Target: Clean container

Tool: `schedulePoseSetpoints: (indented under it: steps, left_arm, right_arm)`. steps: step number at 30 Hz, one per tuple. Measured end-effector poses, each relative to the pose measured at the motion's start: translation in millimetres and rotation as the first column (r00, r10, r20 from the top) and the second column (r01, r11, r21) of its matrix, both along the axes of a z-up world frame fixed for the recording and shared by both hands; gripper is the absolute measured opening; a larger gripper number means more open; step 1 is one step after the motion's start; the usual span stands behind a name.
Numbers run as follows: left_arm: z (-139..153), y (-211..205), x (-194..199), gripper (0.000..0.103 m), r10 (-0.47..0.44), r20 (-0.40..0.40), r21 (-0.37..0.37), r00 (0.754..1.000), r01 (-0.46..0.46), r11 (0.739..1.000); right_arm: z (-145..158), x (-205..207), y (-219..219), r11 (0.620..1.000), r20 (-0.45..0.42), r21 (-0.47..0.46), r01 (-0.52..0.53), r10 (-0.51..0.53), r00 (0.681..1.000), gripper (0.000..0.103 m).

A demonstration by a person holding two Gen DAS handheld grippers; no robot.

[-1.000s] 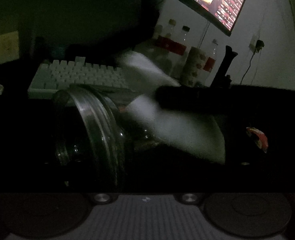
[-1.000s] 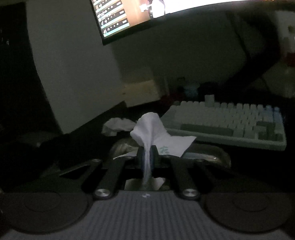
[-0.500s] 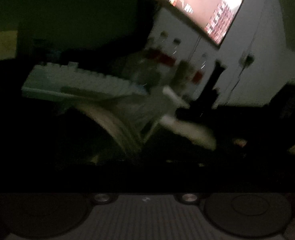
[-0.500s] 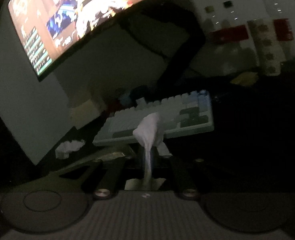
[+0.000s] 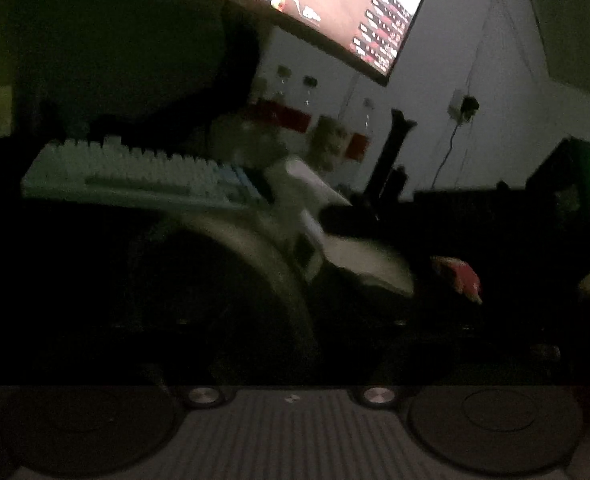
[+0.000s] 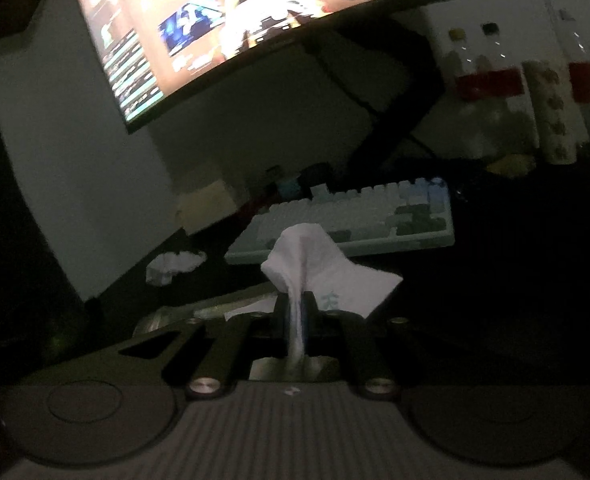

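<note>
The scene is dark and blurred. In the left wrist view a clear glass container (image 5: 263, 264) fills the lower middle, its rim turned to the right; my left gripper's fingers are lost in the dark around it. My right gripper (image 6: 296, 308) is shut on a white tissue (image 6: 315, 256), which sticks up from between the fingers. The tissue also shows in the left wrist view (image 5: 359, 256), at the container's mouth, with the right gripper's dark body (image 5: 379, 216) reaching in from the right. The container's edge shows dimly in the right wrist view (image 6: 215, 308), left of the fingers.
A white keyboard (image 6: 359, 224) lies behind on the dark desk, under a lit monitor (image 6: 255, 20). A crumpled tissue (image 6: 175, 266) lies at the left. Bottles with red labels (image 6: 491, 80) and a patterned tube (image 6: 551, 116) stand at the back right. A red packet (image 5: 463, 276) lies right.
Both views have swung and blurred. The right gripper with the tissue turned from the left wall toward the monitor and keyboard. The container has shifted in the left view; the tissue stays at its mouth.
</note>
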State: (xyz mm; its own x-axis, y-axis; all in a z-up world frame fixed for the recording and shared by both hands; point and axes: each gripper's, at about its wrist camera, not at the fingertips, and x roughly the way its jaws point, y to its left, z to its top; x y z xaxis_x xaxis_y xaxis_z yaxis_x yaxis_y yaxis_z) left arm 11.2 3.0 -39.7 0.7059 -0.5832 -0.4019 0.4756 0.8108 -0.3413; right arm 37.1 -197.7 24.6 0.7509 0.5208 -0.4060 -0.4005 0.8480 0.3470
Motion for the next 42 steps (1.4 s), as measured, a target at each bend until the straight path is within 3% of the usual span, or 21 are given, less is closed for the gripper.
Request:
schedulePoseSetpoints:
  steps: [3,7,9,16,18,20,23,27,28,33,40,42]
  left_arm:
    - [-5.7,5.0,-1.6,0.069,0.007,-0.003,-0.002,1.000,-0.007,1.000]
    - [-6.1,8.4,0.8,0.069,0.012,0.002,-0.008,1.000,-0.012,1.000]
    - [-6.8,8.5,4.3,0.069,0.022,0.004,-0.006,1.000,-0.022,1.000]
    - [-4.9,16.4,17.7,0.069,0.068,-0.025,-0.012,0.997,-0.068,0.998]
    - [-3.2,17.8,22.3,0.069,0.079,-0.034,-0.010,0.996,-0.080,0.997]
    - [-2.2,17.3,26.9,0.069,0.084,-0.035,0.006,0.996,-0.084,0.996]
    - [-1.8,17.8,32.7,0.069,0.085,-0.041,0.008,0.996,-0.084,0.996]
    - [0.2,16.4,39.3,0.070,0.083,-0.064,0.003,0.995,-0.083,0.997]
    - [0.5,15.7,39.9,0.070,0.087,-0.064,0.006,0.994,-0.087,0.996]
    - [3.0,18.6,39.3,0.070,0.132,-0.070,0.029,0.989,-0.131,0.991]
    - [6.1,20.9,46.9,0.070,0.135,-0.090,0.049,0.987,-0.131,0.990]
    - [5.9,18.9,49.4,0.070,0.127,-0.084,0.063,0.988,-0.122,0.991]
  right_arm:
    - [3.5,-0.7,14.6,0.999,0.007,-0.025,-0.040,0.040,0.999,0.009]
    - [11.3,-6.5,46.2,0.977,0.031,-0.029,-0.209,0.210,0.977,0.008]
    - [12.8,-4.2,53.6,0.970,0.047,-0.061,-0.234,0.237,0.970,0.007]
    - [11.1,48.8,18.6,0.989,-0.053,-0.107,-0.103,0.098,0.994,0.007]
    - [12.2,56.1,17.2,0.989,-0.074,-0.104,-0.107,0.099,0.992,0.008]
    - [14.2,53.5,25.7,0.980,-0.074,-0.080,-0.185,0.179,0.981,0.008]
    - [16.4,46.9,44.8,0.940,-0.075,-0.045,-0.337,0.333,0.940,0.008]
    - [17.9,59.5,49.7,0.907,-0.097,-0.036,-0.420,0.415,0.905,0.004]
    - [17.1,67.9,44.8,0.908,-0.106,-0.029,-0.418,0.413,0.905,0.004]
    - [10.9,93.2,20.2,0.964,-0.090,-0.082,-0.254,0.247,0.965,0.005]
    - [3.9,70.2,30.9,0.941,-0.023,-0.029,-0.338,0.337,0.941,0.008]
    - [-1.8,63.3,28.1,0.950,-0.002,-0.004,-0.311,0.311,0.950,0.007]
